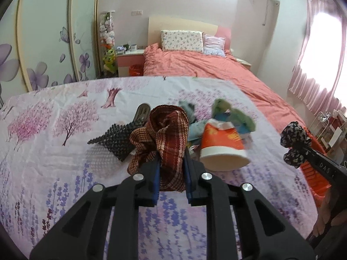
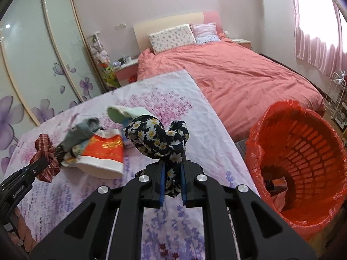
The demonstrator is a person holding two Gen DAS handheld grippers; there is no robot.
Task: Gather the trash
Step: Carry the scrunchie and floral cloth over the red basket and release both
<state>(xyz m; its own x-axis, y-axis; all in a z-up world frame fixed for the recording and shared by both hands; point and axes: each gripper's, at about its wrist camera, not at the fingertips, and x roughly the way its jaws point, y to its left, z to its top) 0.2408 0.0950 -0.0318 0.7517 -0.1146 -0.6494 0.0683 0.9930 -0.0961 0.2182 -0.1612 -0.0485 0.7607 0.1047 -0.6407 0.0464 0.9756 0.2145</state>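
My left gripper (image 1: 171, 162) is shut on a red plaid scrunchie (image 1: 164, 130) and holds it above the flowered tablecloth (image 1: 54, 151). My right gripper (image 2: 172, 169) is shut on a black floral scrunchie (image 2: 156, 138), left of the orange bin (image 2: 303, 162) with its red liner. An orange and white paper cup (image 1: 221, 147) lies on its side in a pile with green and grey cloth scraps (image 1: 229, 112). The cup (image 2: 104, 156) also shows in the right wrist view. A black studded mat (image 1: 115, 140) lies left of the pile.
A bed with a salmon cover (image 2: 238, 80) stands beyond the table. Wardrobe doors with purple flowers (image 1: 43, 43) are on the left. A wire rack (image 2: 338, 99) stands by the pink curtains at right. A bedside table (image 1: 130, 60) is at the back.
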